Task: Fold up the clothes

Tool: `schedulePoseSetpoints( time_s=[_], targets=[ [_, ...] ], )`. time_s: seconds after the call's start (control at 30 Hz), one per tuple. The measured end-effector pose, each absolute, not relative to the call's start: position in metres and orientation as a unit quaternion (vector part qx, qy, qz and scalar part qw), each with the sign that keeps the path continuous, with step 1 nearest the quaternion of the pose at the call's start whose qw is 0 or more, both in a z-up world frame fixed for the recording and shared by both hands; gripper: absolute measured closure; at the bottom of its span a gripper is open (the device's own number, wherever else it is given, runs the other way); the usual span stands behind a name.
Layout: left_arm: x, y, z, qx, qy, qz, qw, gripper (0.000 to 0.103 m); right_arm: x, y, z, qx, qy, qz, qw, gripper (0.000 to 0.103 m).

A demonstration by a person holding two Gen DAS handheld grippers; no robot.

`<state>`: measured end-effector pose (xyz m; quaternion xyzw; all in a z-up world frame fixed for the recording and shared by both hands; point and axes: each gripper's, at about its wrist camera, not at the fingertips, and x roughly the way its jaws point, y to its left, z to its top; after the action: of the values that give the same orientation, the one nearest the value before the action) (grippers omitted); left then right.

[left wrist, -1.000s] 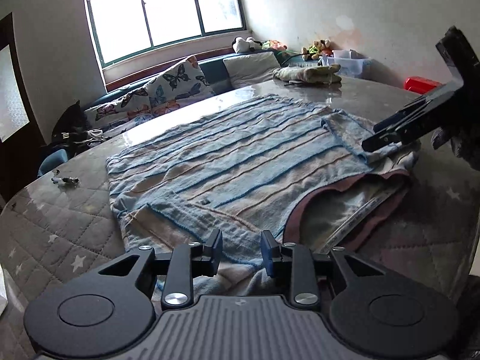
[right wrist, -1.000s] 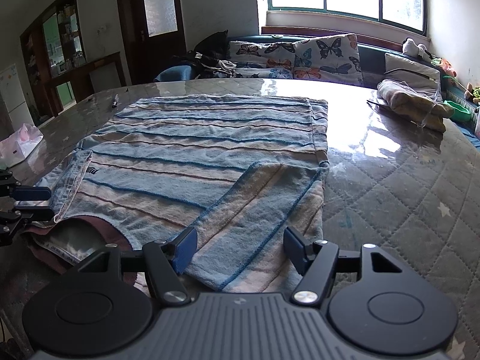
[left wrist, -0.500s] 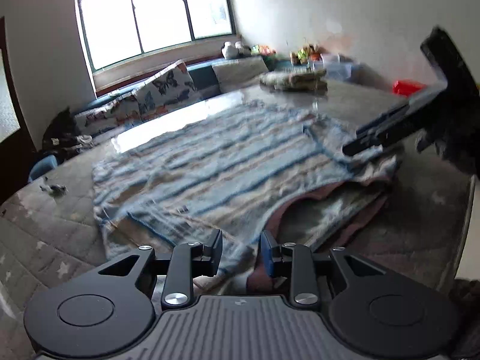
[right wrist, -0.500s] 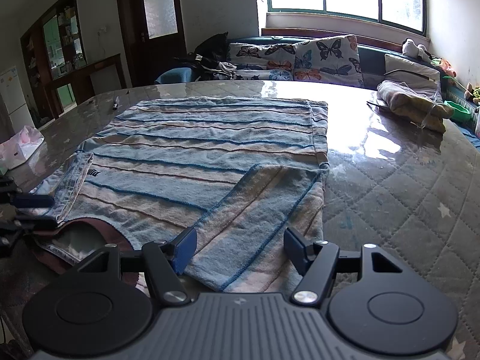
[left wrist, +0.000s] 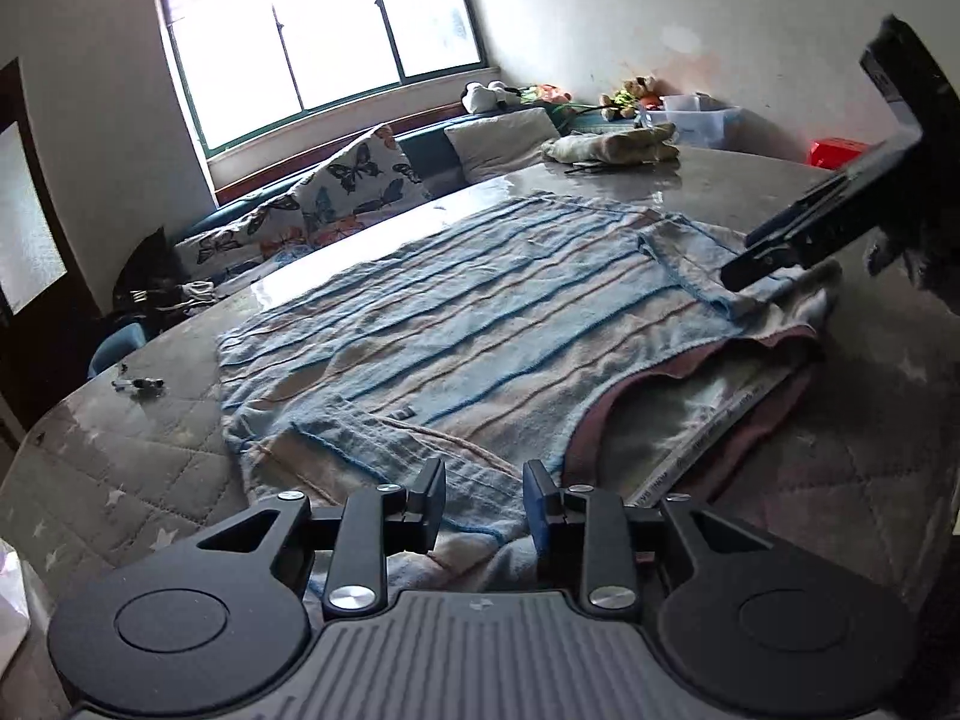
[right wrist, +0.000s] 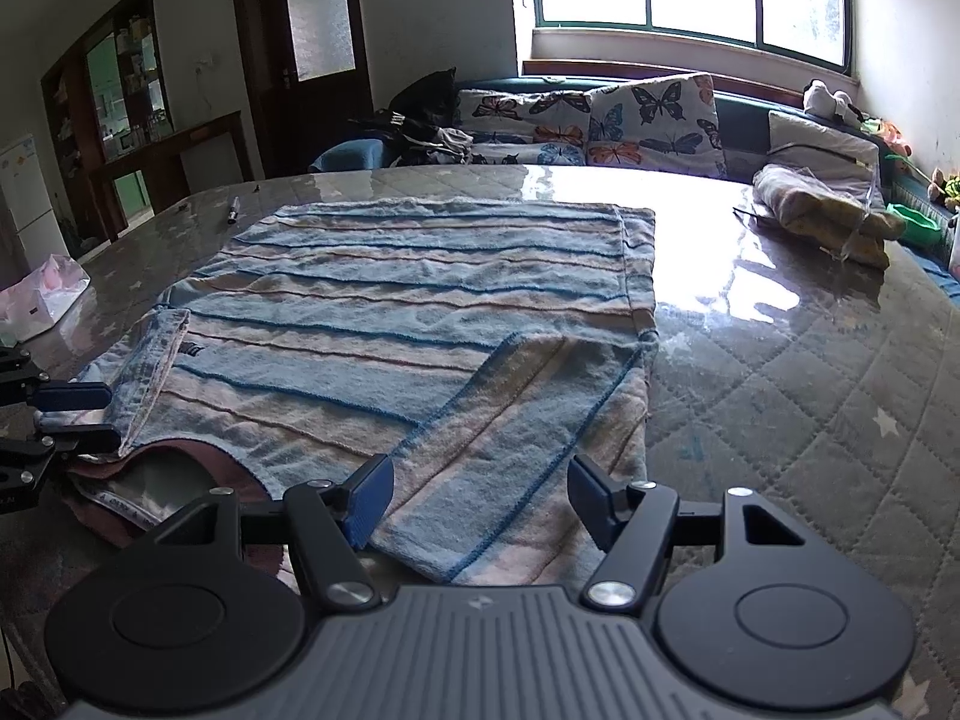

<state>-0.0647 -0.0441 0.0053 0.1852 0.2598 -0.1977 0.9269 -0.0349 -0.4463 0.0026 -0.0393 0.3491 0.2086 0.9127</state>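
Observation:
A blue and pink striped top (left wrist: 480, 324) lies flat on the quilted table (left wrist: 150, 456), with both sleeves folded inward; it also shows in the right wrist view (right wrist: 420, 312). My left gripper (left wrist: 483, 495) is open, its fingers astride the folded left sleeve (left wrist: 384, 444) near the collar edge. My right gripper (right wrist: 480, 501) is open wide over the folded right sleeve (right wrist: 528, 438). The right gripper also shows in the left wrist view (left wrist: 798, 234), and the left gripper in the right wrist view (right wrist: 66, 414). The pink collar lining (left wrist: 708, 420) faces me.
A folded beige garment (right wrist: 822, 210) lies at the table's far right. A pen (right wrist: 233, 210) and a white bag (right wrist: 42, 294) lie at the left side. A sofa with butterfly cushions (right wrist: 600, 120) stands behind the table, under the window.
The left wrist view swung and settled back; the left gripper sits slightly nearer the collar edge. The right gripper has barely moved. Both stay open.

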Motion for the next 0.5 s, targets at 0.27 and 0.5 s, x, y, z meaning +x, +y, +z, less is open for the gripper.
schedulePoseSetpoints(
  time_s=[0.27, 0.5],
  targets=[
    [-0.069, -0.038, 0.013, 0.186, 0.258, -0.209, 0.925, 0.070, -0.039, -0.444, 0.004, -0.047, 0.348, 0.212, 0.912, 0.037],
    [-0.101, -0.022, 0.029, 0.217, 0.242, -0.256, 0.910, 0.055, -0.060, -0.447, 0.021, -0.106, 0.344, 0.235, 0.903, 0.037]
  ],
)
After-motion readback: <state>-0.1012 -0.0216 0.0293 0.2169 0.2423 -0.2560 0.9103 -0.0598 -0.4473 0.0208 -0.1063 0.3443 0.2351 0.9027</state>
